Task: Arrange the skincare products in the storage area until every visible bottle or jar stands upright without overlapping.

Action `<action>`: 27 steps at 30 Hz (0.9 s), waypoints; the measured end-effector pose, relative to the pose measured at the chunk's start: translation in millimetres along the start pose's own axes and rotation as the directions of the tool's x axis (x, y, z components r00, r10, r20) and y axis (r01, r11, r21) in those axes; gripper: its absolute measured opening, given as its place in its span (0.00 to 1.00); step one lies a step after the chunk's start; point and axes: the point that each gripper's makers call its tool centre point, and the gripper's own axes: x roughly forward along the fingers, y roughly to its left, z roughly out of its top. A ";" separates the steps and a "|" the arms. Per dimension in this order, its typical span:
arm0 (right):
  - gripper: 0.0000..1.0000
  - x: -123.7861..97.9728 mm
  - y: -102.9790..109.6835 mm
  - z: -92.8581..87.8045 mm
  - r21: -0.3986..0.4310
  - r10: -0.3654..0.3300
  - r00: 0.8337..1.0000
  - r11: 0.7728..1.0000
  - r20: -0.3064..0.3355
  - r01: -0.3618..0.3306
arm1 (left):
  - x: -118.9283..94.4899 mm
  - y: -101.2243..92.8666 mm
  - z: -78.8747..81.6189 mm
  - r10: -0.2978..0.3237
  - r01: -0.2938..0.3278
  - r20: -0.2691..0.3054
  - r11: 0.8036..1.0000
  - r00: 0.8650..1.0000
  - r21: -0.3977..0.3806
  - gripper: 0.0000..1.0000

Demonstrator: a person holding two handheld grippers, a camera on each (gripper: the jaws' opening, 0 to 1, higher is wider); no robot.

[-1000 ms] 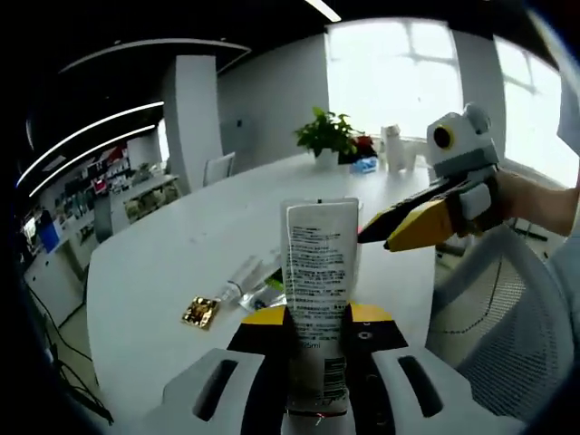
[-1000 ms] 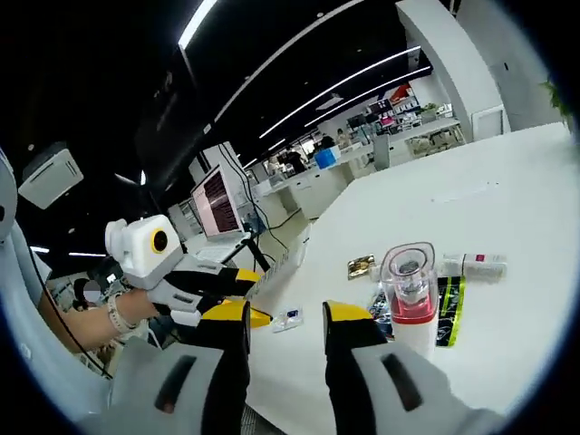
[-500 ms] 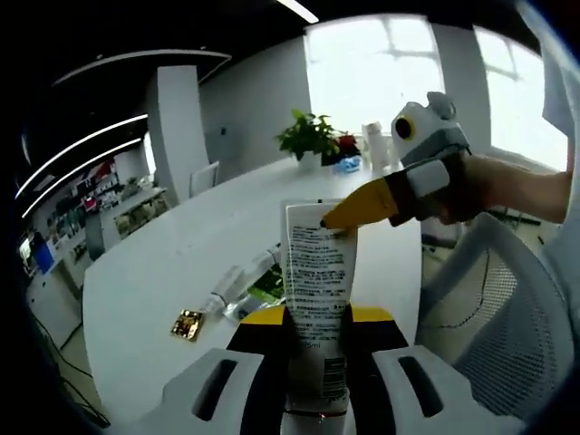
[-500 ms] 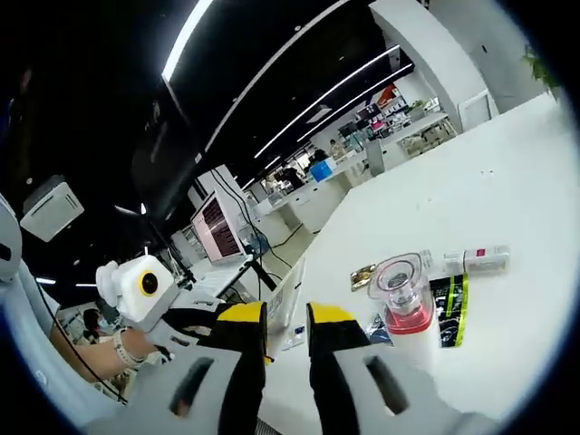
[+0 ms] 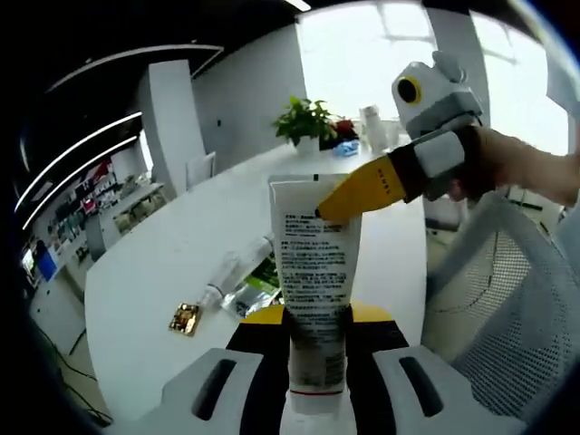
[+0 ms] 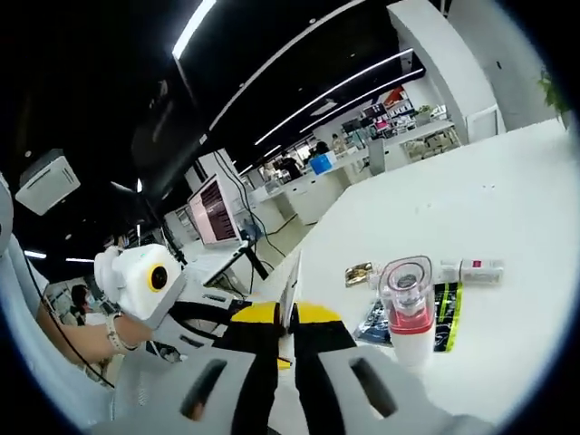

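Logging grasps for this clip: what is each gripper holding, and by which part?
The left gripper clamps the white printed tube near its lower cap end. The right gripper pinches the tube's flat top edge.

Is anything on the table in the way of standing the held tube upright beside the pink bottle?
Nothing visible blocks it. The left gripper holds the white tube, with the right gripper pinching its top edge. Near the upright pink bottle lie a dark sachet, a small white bottle and a gold packet; bare white table surrounds them.
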 end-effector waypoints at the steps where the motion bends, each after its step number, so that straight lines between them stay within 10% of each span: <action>1: 0.04 1.0 1.6 -0.6 -0.011 0.001 1.000 1.000 -0.006 -0.001 | 1.1 0.1 -1.5 0.000 0.000 -0.006 1.000 1.000 -0.001 0.18; 27: 0.05 21.5 7.0 -13.4 -0.252 -0.047 0.994 0.968 -0.103 0.020 | 22.7 2.1 -23.9 -0.011 0.006 -0.049 0.995 0.999 -0.102 0.21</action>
